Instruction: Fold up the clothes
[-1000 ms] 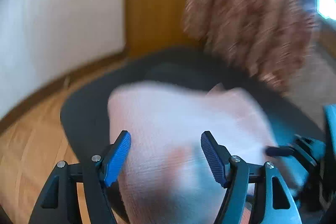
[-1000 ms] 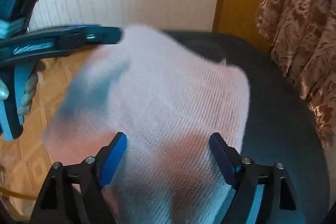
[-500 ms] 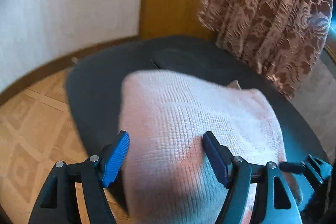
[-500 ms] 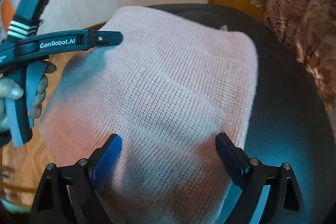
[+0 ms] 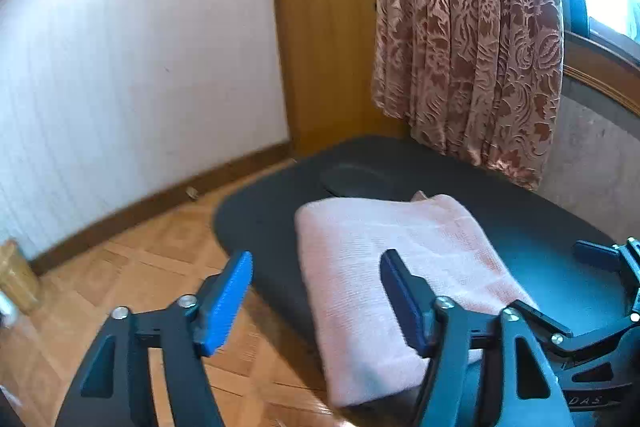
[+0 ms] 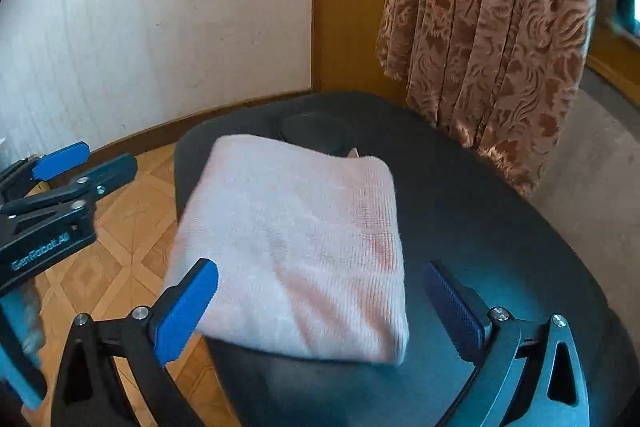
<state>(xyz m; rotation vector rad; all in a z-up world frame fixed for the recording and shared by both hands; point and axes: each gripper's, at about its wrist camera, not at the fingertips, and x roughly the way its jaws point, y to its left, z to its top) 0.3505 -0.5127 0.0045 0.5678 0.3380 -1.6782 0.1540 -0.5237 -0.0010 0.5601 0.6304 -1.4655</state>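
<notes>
The right hand-held gripper (image 6: 320, 299) tilts downward above the near edge of the folded pink garment (image 6: 296, 247), its jaws opening wide and gripping nothing. The left hand-held gripper (image 5: 316, 291), also angled down, hangs over the garment's left edge, jaws closing but spread and empty. The garment lies flat on the dark bench (image 6: 480, 211); a patterned curtain (image 5: 468, 39) hangs beyond.
</notes>
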